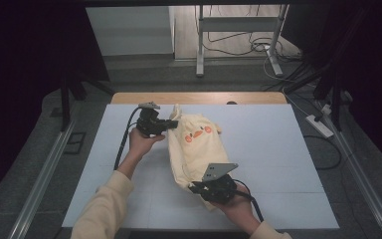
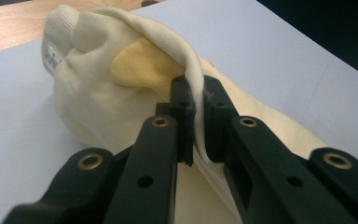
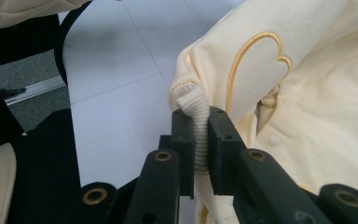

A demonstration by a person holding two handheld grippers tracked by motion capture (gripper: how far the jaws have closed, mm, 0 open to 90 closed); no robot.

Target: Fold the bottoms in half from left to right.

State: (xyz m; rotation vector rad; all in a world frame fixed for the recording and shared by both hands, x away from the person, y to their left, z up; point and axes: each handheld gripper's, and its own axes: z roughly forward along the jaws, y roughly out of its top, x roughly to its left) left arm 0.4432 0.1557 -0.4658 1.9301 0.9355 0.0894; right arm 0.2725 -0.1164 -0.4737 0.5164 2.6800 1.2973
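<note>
Garment [image 1: 196, 144] mid-table, pinched at 2 ends: left gripper [image 1: 171, 123] jaws clamped on far hem, right gripper [image 1: 199, 189] jaws clamped on ribbed cuff [image 3: 199, 135]. Pull both ends evenly taut; avoid slipping.

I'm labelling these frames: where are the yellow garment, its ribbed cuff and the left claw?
yellow garment [image 1: 197, 144], high view, printed front.
ribbed cuff [image 3: 199, 135], right gripper view, pinched ribbing.
left claw [image 2: 195, 122], left gripper view, between fingertips.
</note>
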